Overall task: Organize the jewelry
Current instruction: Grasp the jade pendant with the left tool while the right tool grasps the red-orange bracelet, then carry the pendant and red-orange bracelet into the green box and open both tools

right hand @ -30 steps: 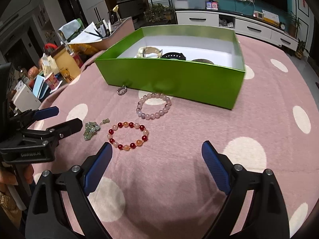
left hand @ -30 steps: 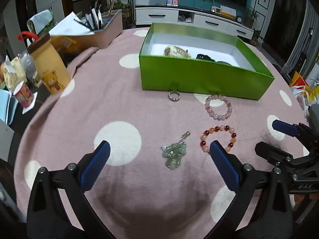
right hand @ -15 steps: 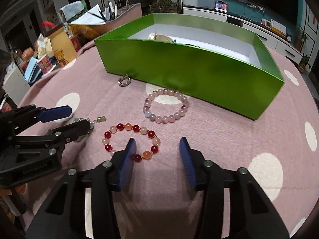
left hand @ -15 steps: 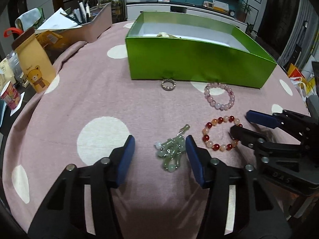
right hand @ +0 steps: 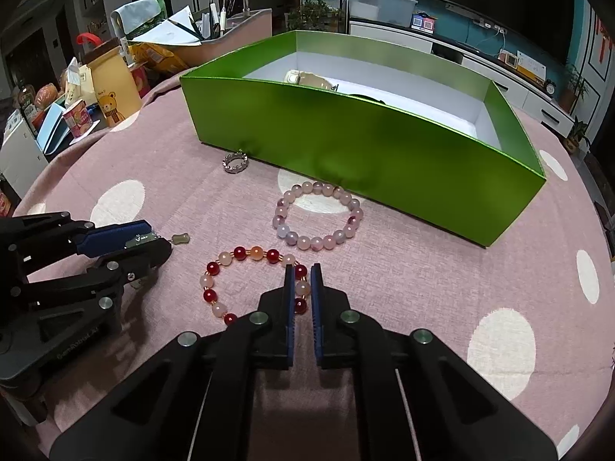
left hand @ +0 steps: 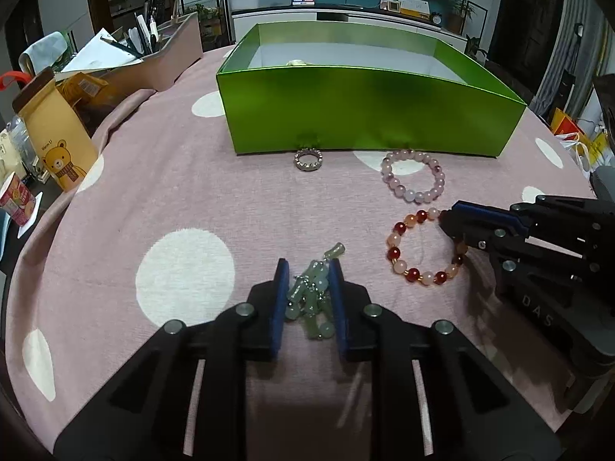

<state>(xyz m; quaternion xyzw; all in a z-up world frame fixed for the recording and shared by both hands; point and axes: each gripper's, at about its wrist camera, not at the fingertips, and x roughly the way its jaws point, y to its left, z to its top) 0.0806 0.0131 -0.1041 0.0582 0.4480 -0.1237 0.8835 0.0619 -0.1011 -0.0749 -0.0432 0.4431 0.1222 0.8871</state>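
A: Left wrist view: what sits between the fingers?

B: The left gripper [left hand: 307, 284] has its blue pads drawn in on a cluster of pale green jade-like beads, the green bead charm [left hand: 313, 296], which lies on the pink polka-dot tablecloth [left hand: 161, 192]. The pads touch the cluster on both sides. Taking the green box [left hand: 369, 111] as the landmark, the charm is well in front of its near wall, toward the camera.

A: What else lies in front of the box?

B: A small silver ring [left hand: 307, 160] lies just beside the near wall. A pale pink bead bracelet [left hand: 413, 175] lies near the same wall, to the ring's right. A red and orange bead bracelet [left hand: 424, 247] lies further from the box, next to the pink one.

A: And the other tool?

B: In the right wrist view, the right gripper [right hand: 302, 288] is nearly closed, its narrow gap pinching a few beads on the near right side of the red and orange bead bracelet [right hand: 250, 280], which rests flat on the cloth. The box [right hand: 357, 142] stands beyond it, with the pink bracelet [right hand: 317, 215] between them.

A: Anything inside the box?

B: A cream-coloured piece [right hand: 307, 78] shows above the near wall on the white floor; a dark item beside it is too hidden to name.

A: To the left of the box?

B: A tan paper bag with a bear print [left hand: 54, 134] stands well apart, at the cloth's edge.
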